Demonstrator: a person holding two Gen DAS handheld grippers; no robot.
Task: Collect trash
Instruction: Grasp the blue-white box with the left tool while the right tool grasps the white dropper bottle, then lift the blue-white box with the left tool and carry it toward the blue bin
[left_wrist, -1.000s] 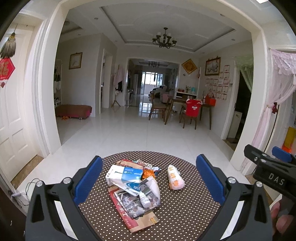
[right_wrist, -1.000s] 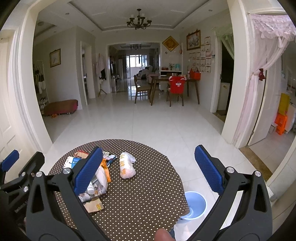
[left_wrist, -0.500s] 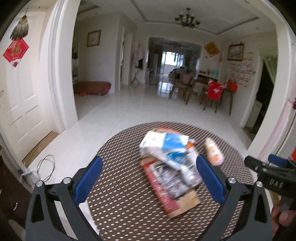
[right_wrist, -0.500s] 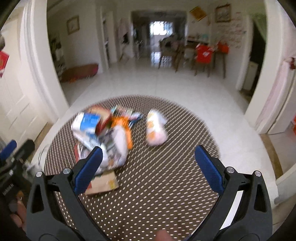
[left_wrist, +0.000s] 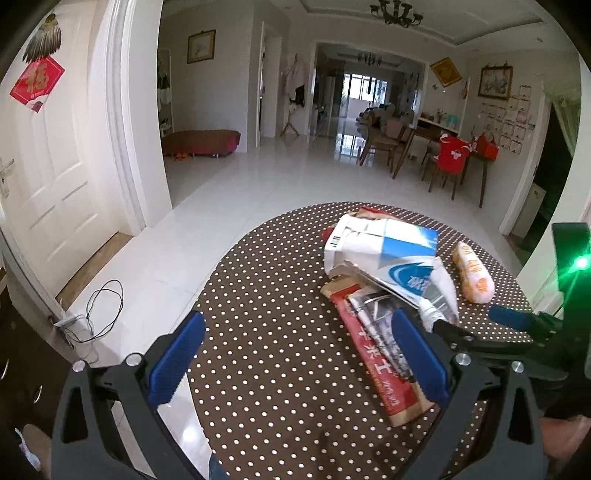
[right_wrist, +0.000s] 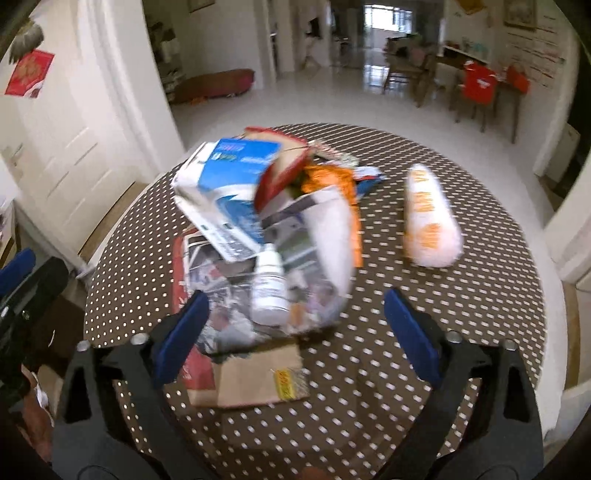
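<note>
Both grippers, left gripper (left_wrist: 297, 354) and right gripper (right_wrist: 295, 332), gape empty; I'd lower the right squarely over the bottle (right_wrist: 269, 286) before squeezing.

White tiled floor (left_wrist: 280, 184), chandelier (left_wrist: 397, 14), dining table (left_wrist: 436, 129)

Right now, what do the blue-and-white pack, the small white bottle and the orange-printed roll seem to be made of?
Blue-and-white pack: likely glossy printed film or coated paper, creased and dented. Small white bottle: apparently smooth matte plastic, rigid shape. Orange-printed roll: soft-looking thin plastic wrapper, rounded and puffy; contents hidden.
</note>
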